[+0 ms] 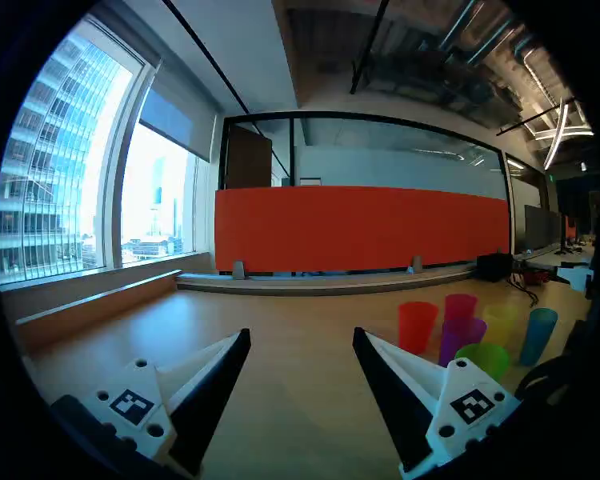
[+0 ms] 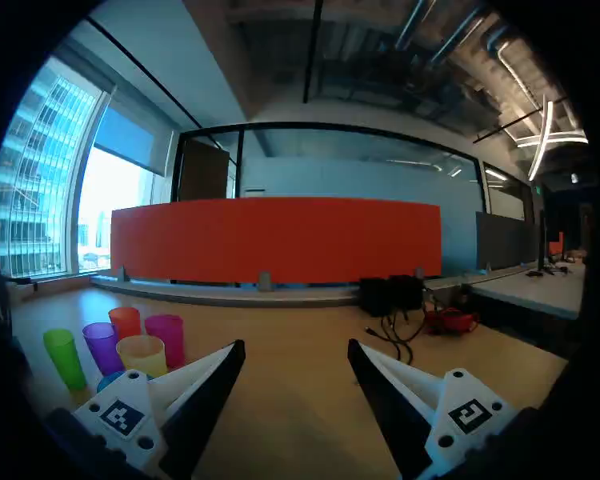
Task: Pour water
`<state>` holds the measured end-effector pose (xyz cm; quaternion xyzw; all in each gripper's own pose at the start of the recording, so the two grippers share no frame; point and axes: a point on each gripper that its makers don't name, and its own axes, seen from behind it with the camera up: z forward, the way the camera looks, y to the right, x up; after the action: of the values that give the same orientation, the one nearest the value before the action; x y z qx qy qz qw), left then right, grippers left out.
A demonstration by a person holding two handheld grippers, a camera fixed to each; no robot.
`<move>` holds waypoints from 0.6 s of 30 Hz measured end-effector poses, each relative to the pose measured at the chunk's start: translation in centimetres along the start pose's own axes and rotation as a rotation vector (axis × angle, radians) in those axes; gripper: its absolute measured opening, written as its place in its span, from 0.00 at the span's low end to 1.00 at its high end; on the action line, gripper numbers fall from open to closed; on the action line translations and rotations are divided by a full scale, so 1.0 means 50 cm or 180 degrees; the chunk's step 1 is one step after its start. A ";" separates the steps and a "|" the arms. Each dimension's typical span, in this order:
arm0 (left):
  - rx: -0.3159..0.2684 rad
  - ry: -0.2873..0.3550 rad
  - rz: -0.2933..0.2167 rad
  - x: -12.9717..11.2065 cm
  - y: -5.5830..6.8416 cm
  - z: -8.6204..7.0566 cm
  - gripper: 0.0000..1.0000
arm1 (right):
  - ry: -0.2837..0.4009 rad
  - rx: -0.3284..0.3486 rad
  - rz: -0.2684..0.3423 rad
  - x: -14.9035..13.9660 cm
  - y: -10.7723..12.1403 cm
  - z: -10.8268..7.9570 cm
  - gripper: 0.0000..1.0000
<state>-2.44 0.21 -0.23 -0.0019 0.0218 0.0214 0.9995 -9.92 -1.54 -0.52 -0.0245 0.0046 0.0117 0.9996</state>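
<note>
Several coloured plastic cups stand grouped on the wooden table. In the left gripper view they sit to the right: a red cup (image 1: 416, 326), a magenta cup (image 1: 460, 306), a purple cup (image 1: 461, 336), a yellow cup (image 1: 501, 322), a green cup (image 1: 483, 359) and a teal cup (image 1: 538, 334). My left gripper (image 1: 302, 342) is open and holds nothing, left of the cups. In the right gripper view the cups sit at the left: green cup (image 2: 63, 357), purple cup (image 2: 102, 346), red cup (image 2: 125, 322), magenta cup (image 2: 166, 338), yellow cup (image 2: 142, 354). My right gripper (image 2: 295, 352) is open with nothing between its fingers.
An orange divider panel (image 1: 360, 228) runs along the table's far edge. Black boxes and tangled cables (image 2: 400, 308) lie at the back right in the right gripper view. Large windows (image 1: 56, 168) fill the left wall. More desks (image 2: 532, 292) stand to the right.
</note>
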 end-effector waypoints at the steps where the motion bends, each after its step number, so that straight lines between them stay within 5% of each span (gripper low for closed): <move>1: 0.0000 0.0000 0.0000 0.000 0.000 0.000 0.95 | 0.0000 0.0000 0.0000 0.000 0.000 0.000 0.99; 18: 0.0000 -0.0001 -0.0001 0.002 0.000 -0.003 0.95 | 0.0000 0.0000 -0.0001 0.002 0.002 0.001 0.99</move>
<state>-2.36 0.23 -0.37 -0.0019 0.0216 0.0213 0.9995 -9.83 -1.44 -0.47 -0.0245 0.0046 0.0116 0.9996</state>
